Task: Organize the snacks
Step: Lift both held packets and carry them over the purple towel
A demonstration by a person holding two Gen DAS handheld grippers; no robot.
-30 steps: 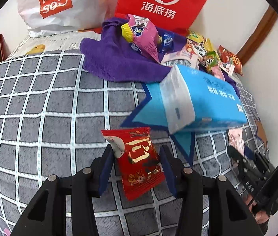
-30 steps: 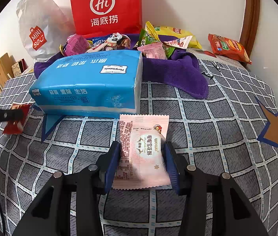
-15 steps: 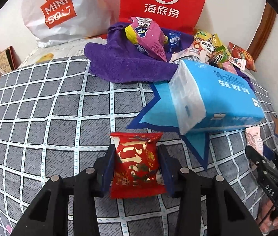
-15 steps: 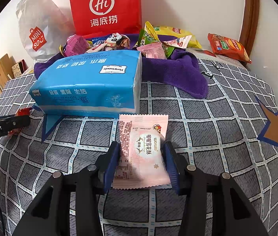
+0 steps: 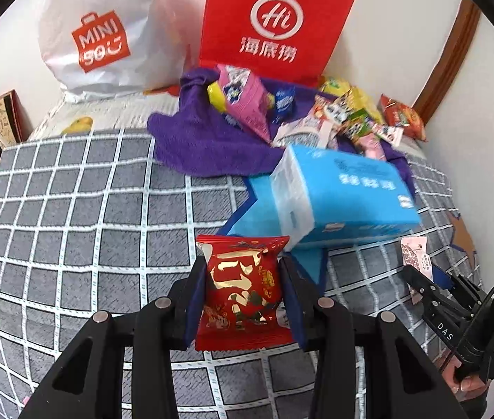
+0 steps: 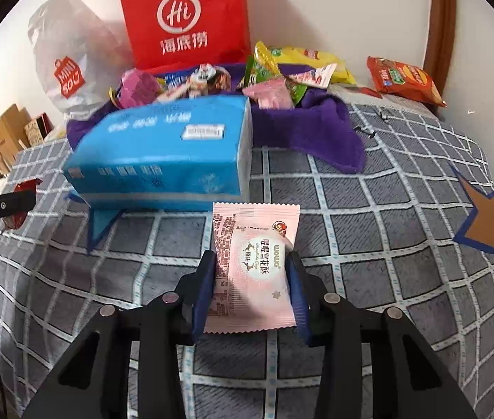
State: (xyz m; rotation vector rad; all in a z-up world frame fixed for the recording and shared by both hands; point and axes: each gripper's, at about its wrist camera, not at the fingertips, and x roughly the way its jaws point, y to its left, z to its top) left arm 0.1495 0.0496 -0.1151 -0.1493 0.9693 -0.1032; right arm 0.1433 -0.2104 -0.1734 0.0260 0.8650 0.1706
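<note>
A red-and-gold foil snack packet (image 5: 241,291) is clenched in the left tongs (image 5: 243,300). A pale pink plastic snack packet (image 6: 252,269) is gripped by the right tongs (image 6: 251,291), whose jaws have just been closing. An orange star (image 6: 491,230) on the grey checked bedspread (image 6: 369,230) is seen fully only in the right view.

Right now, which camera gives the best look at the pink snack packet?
The right wrist view. The pink snack packet sits front and centre there between the right gripper fingers, its printed face readable. The left wrist view shows only its top corner near the right edge, behind that gripper's fingers, below the blue tissue pack.
</note>
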